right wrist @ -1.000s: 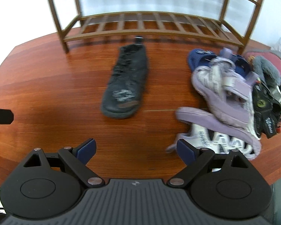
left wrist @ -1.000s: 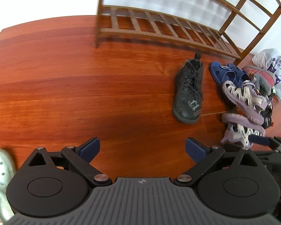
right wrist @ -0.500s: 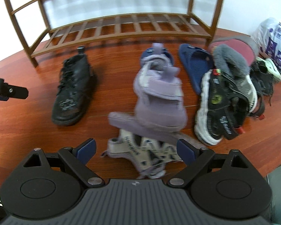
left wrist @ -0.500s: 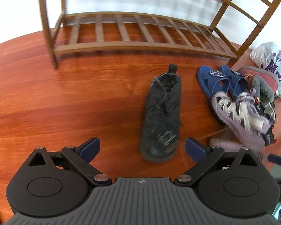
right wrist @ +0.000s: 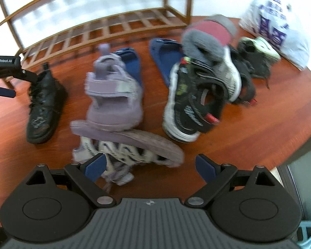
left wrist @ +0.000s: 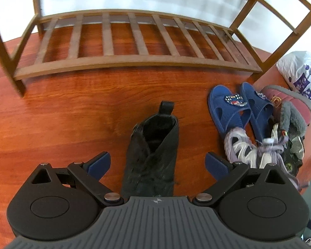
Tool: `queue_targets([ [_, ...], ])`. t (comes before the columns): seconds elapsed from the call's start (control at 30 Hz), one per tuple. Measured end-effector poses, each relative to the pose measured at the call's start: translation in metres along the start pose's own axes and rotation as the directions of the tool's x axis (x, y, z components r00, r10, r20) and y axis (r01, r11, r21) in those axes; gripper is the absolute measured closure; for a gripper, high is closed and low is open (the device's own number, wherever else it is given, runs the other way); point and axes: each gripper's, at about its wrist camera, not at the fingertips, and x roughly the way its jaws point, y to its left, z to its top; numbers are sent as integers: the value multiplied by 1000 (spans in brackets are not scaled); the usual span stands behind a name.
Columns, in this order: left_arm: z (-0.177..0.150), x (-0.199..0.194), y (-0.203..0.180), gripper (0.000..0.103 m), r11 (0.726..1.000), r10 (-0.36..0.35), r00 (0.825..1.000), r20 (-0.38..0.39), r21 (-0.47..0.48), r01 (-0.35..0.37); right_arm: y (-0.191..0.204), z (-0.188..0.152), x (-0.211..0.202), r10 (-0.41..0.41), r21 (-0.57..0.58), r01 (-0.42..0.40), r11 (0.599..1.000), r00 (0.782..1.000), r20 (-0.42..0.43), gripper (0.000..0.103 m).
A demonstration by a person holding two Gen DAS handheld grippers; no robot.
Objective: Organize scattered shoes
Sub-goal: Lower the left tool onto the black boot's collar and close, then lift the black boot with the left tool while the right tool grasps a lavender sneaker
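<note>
Over the last second the left claw (left wrist: 157, 162) has swung in from bare floor (left wrist: 58, 112) until the black boot (left wrist: 153, 151) lies between its spread fingers, heel toward the empty wooden rack (left wrist: 134, 60); nothing is pinched yet, but a grab looks near. The right claw (right wrist: 150, 165), also spread and empty, has meanwhile moved rightward and closer over the jumble, with the overturned purple sandal (right wrist: 124, 145) just ahead, likely its pick.
</note>
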Motion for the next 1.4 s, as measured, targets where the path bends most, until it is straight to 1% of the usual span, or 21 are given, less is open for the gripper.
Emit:
queue_targets([
  [0.23,23,29,-11,5,1000,-1,999,-40,4,1,-28,-13,-4,-54,77,55,996,998,-12,7],
  [0.53,31,51,-10,5,1000,2,998,-58,-18,-4,-49,-27,-8,-103,156,106,982,994,-28,7],
  [0.63,31,54,-13,6,1000,0,999,-45,-2,0,-53,-29,-10,-118,178,121,977,993,-30,7],
  [0.77,30,56,-19,7,999,9,999,-36,45,-7,-56,-32,-11,-131,198,135,971,991,-31,7],
  [0.87,29,57,-21,15,997,27,999,-31,72,-24,-55,-34,-12,-132,202,136,970,991,-33,7],
  [0.9,28,57,-21,19,996,36,999,-30,83,-33,-55,-34,-12,-133,201,137,970,991,-33,7],
  [0.93,28,57,-21,26,995,44,999,-28,90,-41,-54,-34,-12,-134,200,138,970,990,-34,7],
  [0.97,28,56,-21,30,995,49,998,-27,93,-47,-53,-34,-12,-133,199,137,970,991,-34,7],
  [1.0,28,56,-19,39,994,59,998,-26,94,-57,-53,-34,-12,-132,198,136,971,991,-33,7],
  [1.13,27,52,-5,42,997,51,998,-31,56,-50,-51,-33,-12,-130,194,133,972,991,-31,7],
  [1.4,23,40,16,42,998,44,998,-43,-33,-46,-43,-26,-11,-98,158,99,982,995,-13,7],
])
